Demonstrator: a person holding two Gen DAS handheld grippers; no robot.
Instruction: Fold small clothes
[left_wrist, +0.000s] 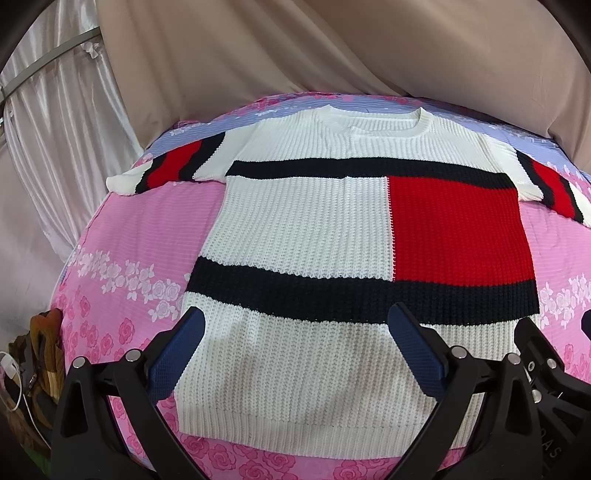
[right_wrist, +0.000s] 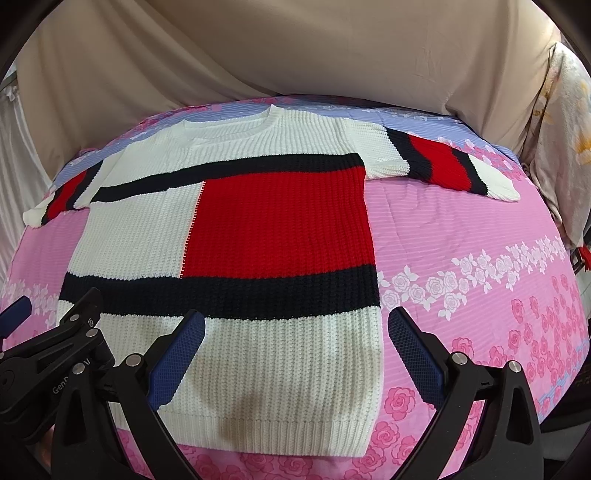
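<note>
A knit sweater (left_wrist: 306, 229) in white, red and navy blocks lies flat and spread out, neck far from me, both sleeves out to the sides. It also shows in the right wrist view (right_wrist: 258, 229). My left gripper (left_wrist: 295, 317) is open and empty above the hem's left half. My right gripper (right_wrist: 295, 321) is open and empty above the hem's right corner. The right gripper's body shows at the right edge of the left wrist view (left_wrist: 546, 373); the left gripper's body shows at the left edge of the right wrist view (right_wrist: 55, 354).
The sweater lies on a pink rose-print bedspread (left_wrist: 140, 236) with a lilac band at the far end (right_wrist: 424, 122). Beige draped cloth (left_wrist: 295, 48) hangs behind. White curtain (left_wrist: 48, 110) at left, a floral fabric (right_wrist: 561, 140) at right, clutter and a cable (left_wrist: 26, 373) low left.
</note>
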